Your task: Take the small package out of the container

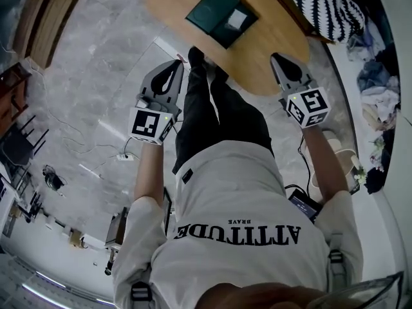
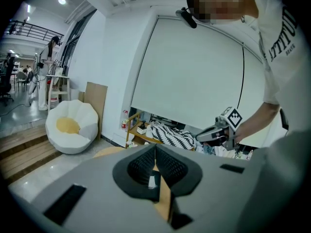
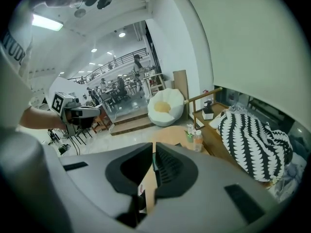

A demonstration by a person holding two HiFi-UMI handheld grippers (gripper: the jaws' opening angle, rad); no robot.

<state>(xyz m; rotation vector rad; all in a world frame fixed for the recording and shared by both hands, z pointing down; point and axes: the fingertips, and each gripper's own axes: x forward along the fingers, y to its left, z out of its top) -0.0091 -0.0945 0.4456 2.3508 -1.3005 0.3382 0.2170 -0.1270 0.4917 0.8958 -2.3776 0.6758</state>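
A dark green container (image 1: 217, 11) sits on the oval wooden table (image 1: 270, 50) at the top of the head view. A small white package (image 1: 237, 19) lies in it near its right side. My left gripper (image 1: 178, 64) hangs over the floor, left of the person's legs and short of the table. Its jaws are shut with nothing in them (image 2: 155, 147). My right gripper (image 1: 277, 57) is over the table's near right edge, below and right of the container. It is shut too and holds nothing (image 3: 153, 152).
A black-and-white striped cushion (image 1: 325, 5) lies beyond the table's right end. Cables and a power strip (image 1: 125, 156) run across the marble floor on the left. A white beanbag chair (image 2: 73, 125) stands further off. Two small bottles (image 3: 194, 140) stand on the table.
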